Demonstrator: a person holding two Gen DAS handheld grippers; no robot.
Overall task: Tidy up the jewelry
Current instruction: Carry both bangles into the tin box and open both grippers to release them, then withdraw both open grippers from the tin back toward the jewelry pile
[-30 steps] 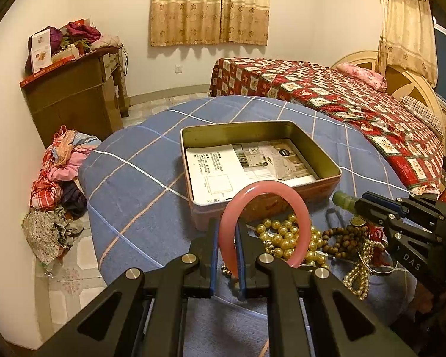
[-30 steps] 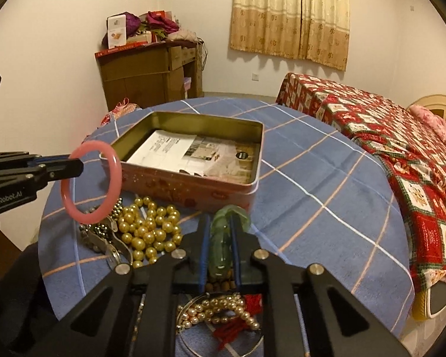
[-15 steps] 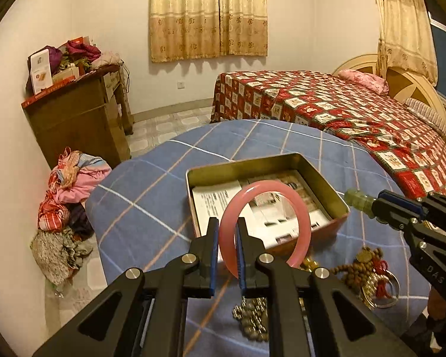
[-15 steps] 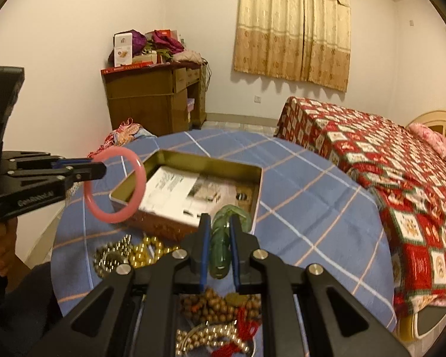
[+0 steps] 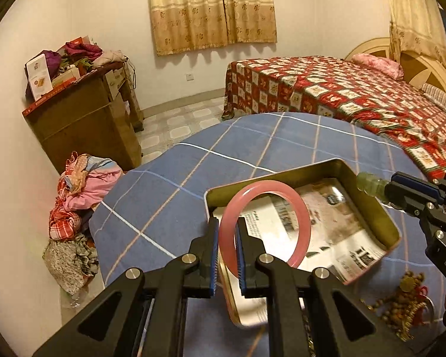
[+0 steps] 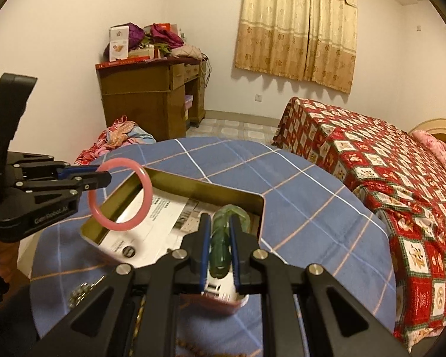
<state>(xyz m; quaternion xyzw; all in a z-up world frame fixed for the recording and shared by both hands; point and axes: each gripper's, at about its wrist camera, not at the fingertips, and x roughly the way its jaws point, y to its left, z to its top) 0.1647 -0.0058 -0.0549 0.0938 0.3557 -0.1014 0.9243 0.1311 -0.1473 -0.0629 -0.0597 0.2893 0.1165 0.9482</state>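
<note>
Left wrist: left gripper [image 5: 226, 232] clamps pink bangle [image 5: 294, 205] over tin [image 5: 394, 232] — right gripper [image 6: 217, 235] pinches green bangle [image 6: 220, 250].

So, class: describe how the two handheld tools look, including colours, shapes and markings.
The left tool and the right tool are matte black angular linkages with silver pivot screws and blue ribbed finger pads. White lettering marks each body; the left tool's side reads GenRobot.AI.

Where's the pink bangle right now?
The pink bangle is clamped upright in the left tool, held in the air over the near-left corner of the open tin.
</note>
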